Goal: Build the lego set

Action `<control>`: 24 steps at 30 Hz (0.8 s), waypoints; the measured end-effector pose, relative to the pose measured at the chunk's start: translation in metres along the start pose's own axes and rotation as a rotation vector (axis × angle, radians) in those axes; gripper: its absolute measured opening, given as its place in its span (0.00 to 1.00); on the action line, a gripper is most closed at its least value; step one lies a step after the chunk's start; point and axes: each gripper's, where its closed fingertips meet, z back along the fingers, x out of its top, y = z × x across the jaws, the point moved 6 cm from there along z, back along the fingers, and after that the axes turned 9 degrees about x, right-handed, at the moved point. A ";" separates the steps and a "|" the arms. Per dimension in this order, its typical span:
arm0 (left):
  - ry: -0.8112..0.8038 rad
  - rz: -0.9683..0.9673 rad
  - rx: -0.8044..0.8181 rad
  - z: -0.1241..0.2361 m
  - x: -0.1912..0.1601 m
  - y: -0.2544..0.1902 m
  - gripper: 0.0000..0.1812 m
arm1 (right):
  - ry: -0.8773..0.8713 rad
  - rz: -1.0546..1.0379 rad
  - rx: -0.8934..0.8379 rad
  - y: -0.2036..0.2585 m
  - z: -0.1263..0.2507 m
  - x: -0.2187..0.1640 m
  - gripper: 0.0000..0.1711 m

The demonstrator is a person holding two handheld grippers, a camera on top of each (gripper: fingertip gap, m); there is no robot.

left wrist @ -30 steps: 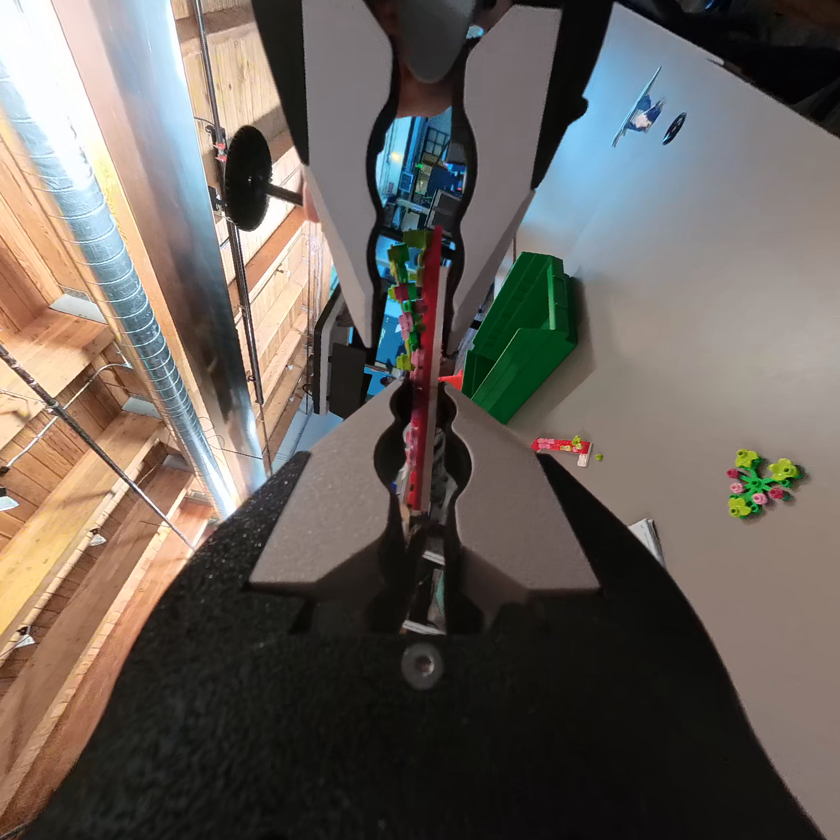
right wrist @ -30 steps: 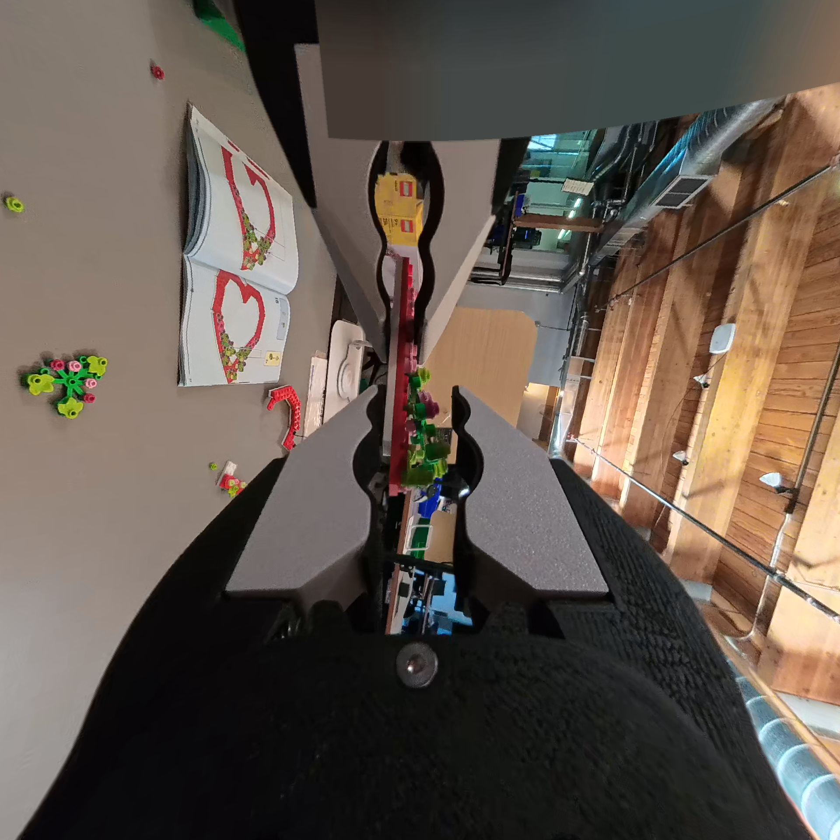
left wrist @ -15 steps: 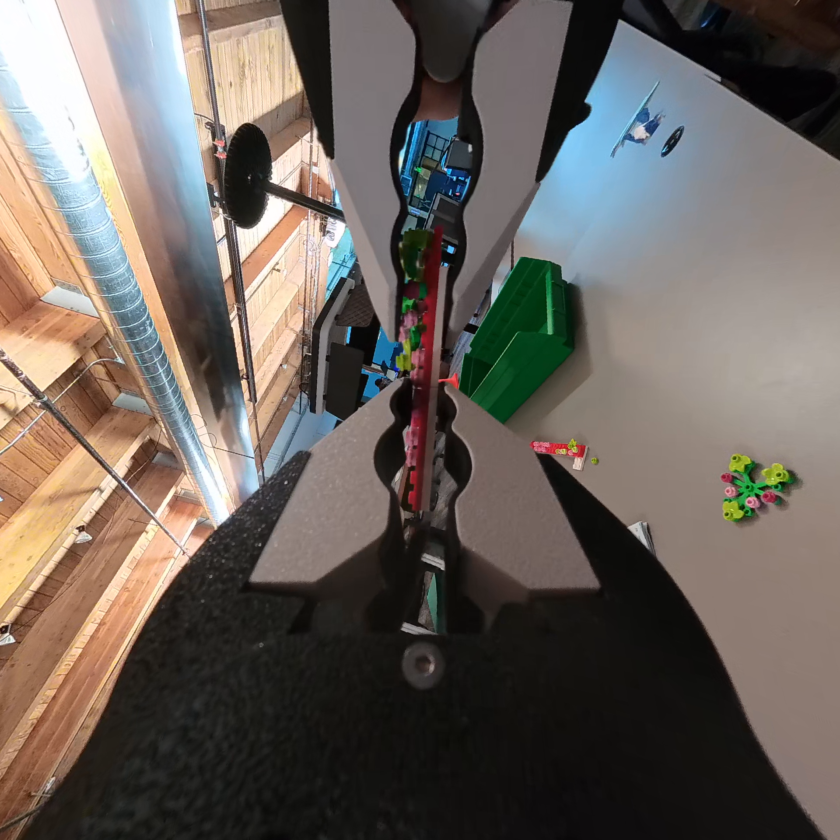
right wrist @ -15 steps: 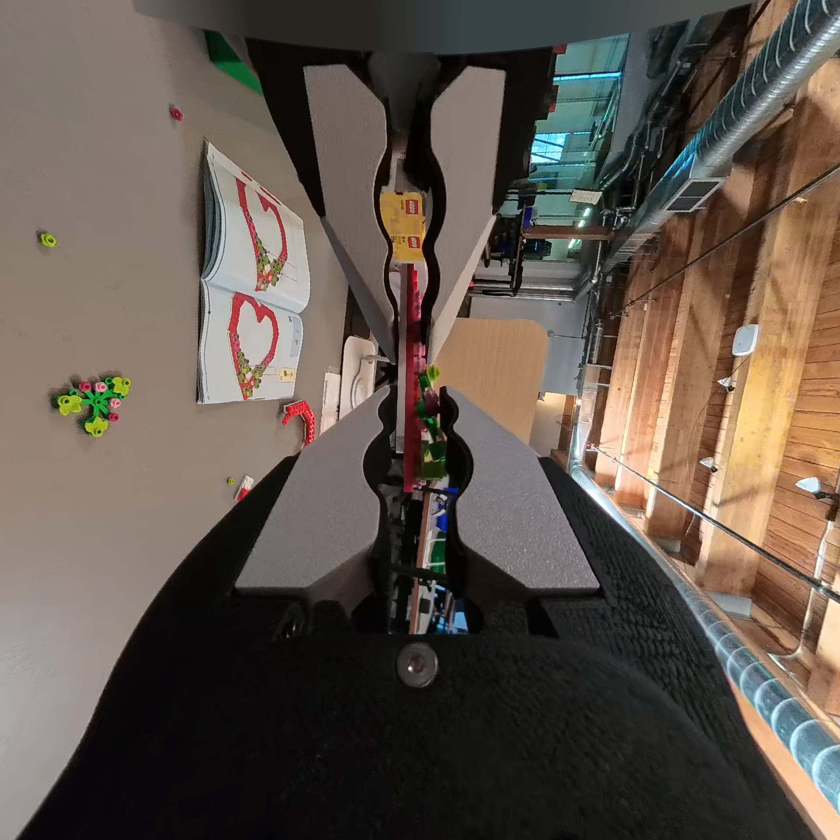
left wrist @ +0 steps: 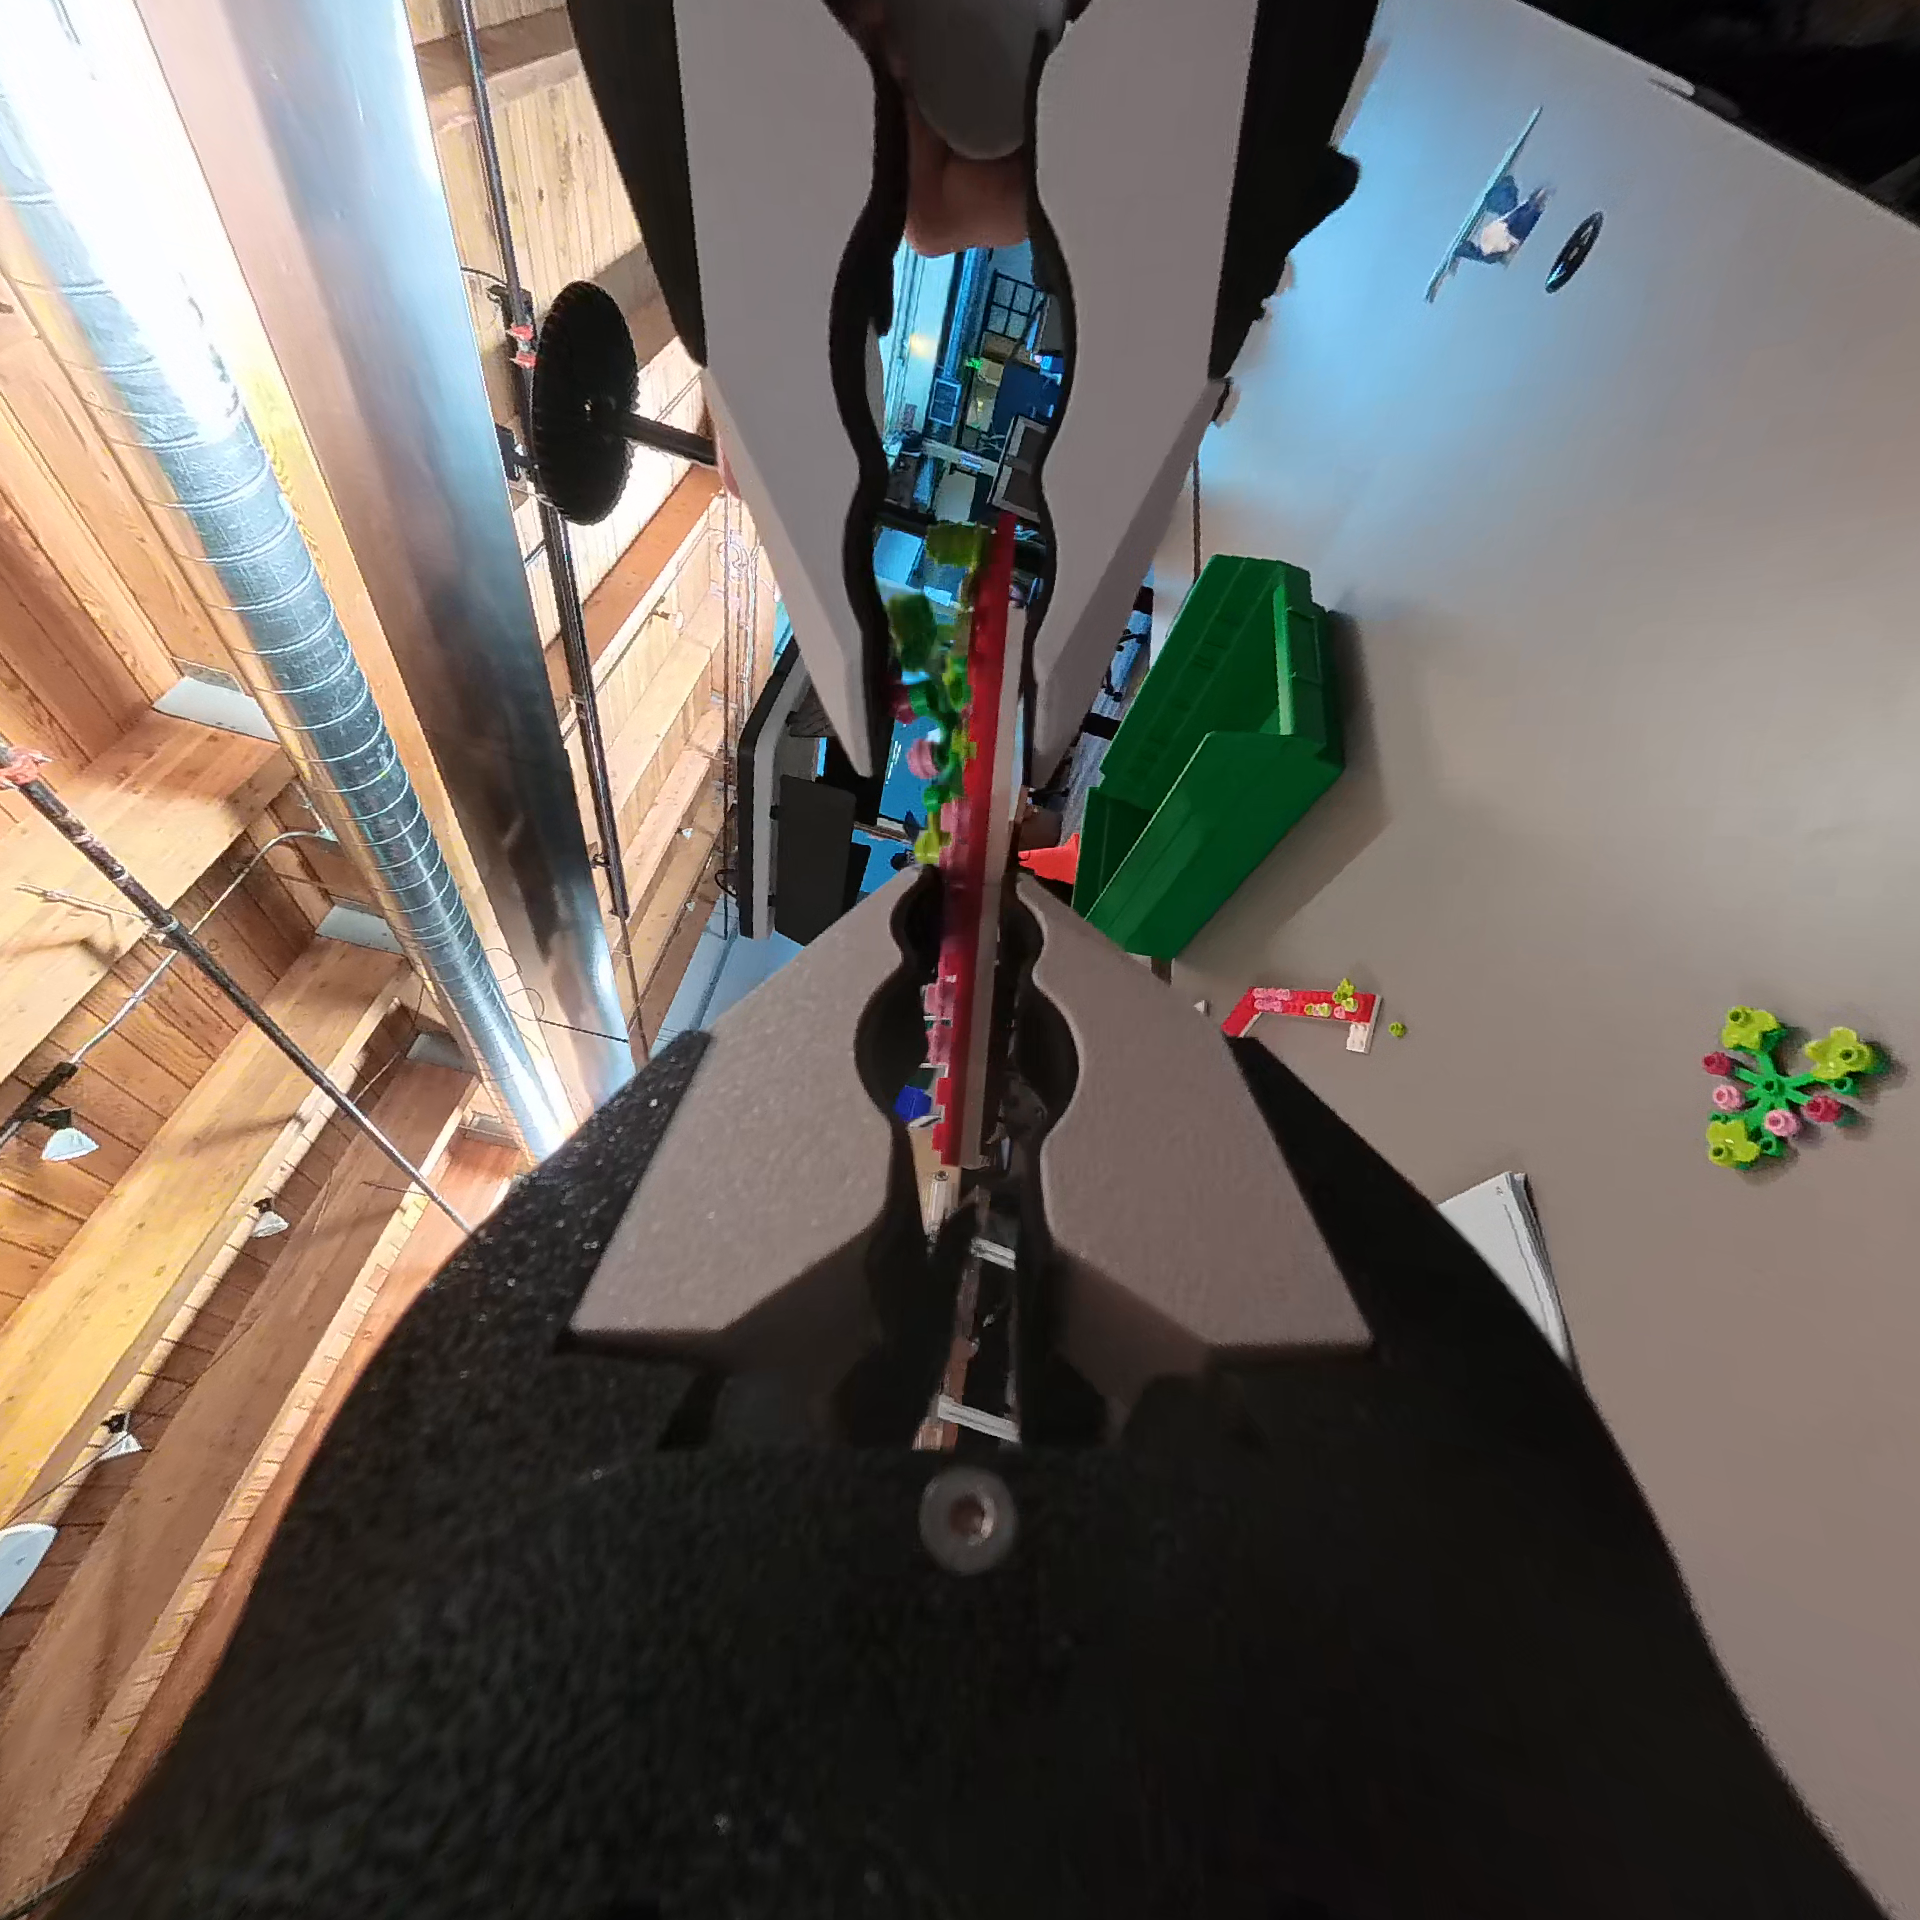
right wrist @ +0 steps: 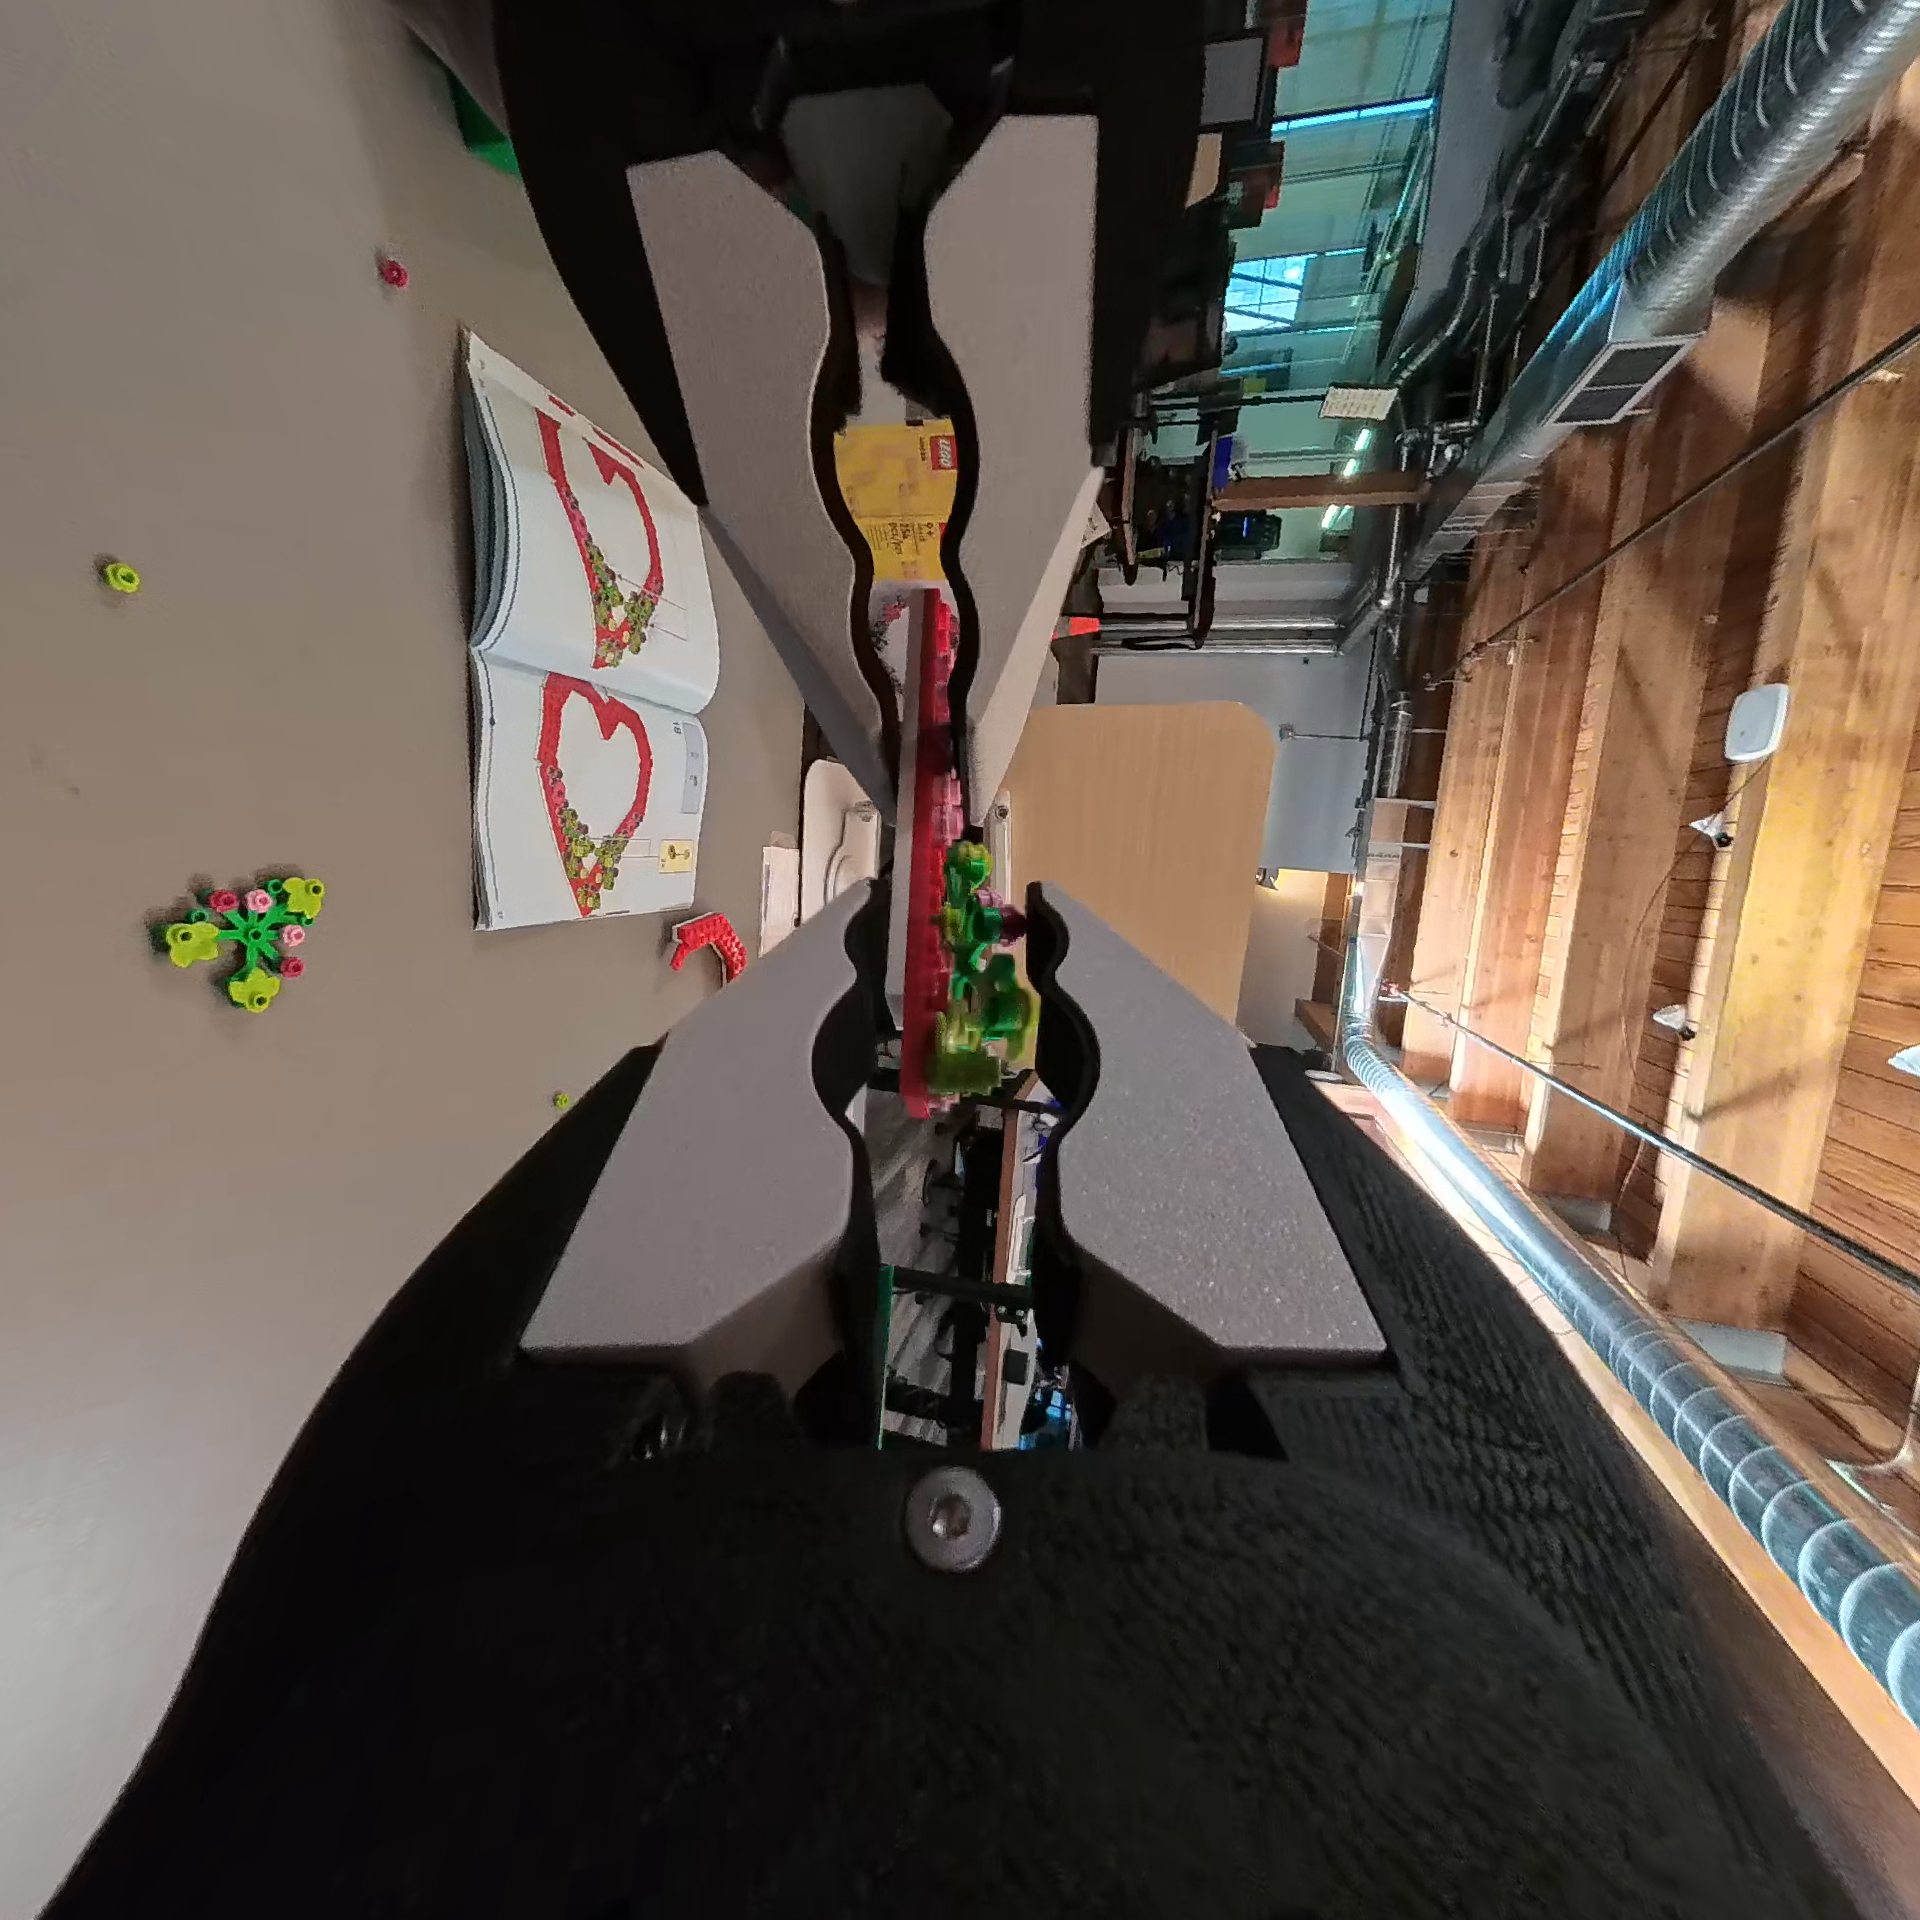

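A red lego heart assembly (left wrist: 982, 790) with green, lime and pink flowers is held edge-on in the air, above the grey table (left wrist: 1558, 644). My left gripper (left wrist: 971, 894) is shut on its pink-flower end. My right gripper (left wrist: 951, 758) faces it from the top of the left wrist view. In the right wrist view my right gripper (right wrist: 951, 894) is shut on the assembly (right wrist: 925, 935) across its green flowers. The left gripper (right wrist: 930, 805) shows opposite it. A loose flower cluster (left wrist: 1782, 1091) lies on the table and also shows in the right wrist view (right wrist: 249, 935).
An open instruction booklet (right wrist: 592, 644) lies on the table, a red curved piece (right wrist: 712, 940) beside it. A small red and white piece (left wrist: 1304, 1013) lies near a green bin (left wrist: 1205, 769). Loose lime (right wrist: 122, 575) and red (right wrist: 393, 272) studs lie scattered. A yellow box (right wrist: 904, 499) stands behind. Left and right tips are no more than a few centimetres apart.
Both grippers have kept their hold on the assembly. The pair has shifted and tilted slightly together, so the table and booklet slide a little in both views.
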 end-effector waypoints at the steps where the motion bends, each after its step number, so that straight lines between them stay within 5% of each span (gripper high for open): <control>1: 0.000 -0.004 0.003 0.000 0.000 0.000 0.04 | 0.001 0.003 0.001 0.000 0.000 0.000 0.13; 7: 0.010 -0.018 0.007 -0.001 -0.002 0.000 0.04 | 0.009 -0.001 0.016 0.003 -0.001 -0.002 0.10; 24: 0.066 -0.068 0.025 -0.017 -0.035 -0.013 0.04 | -0.100 -0.240 -0.106 0.020 0.015 -0.025 0.24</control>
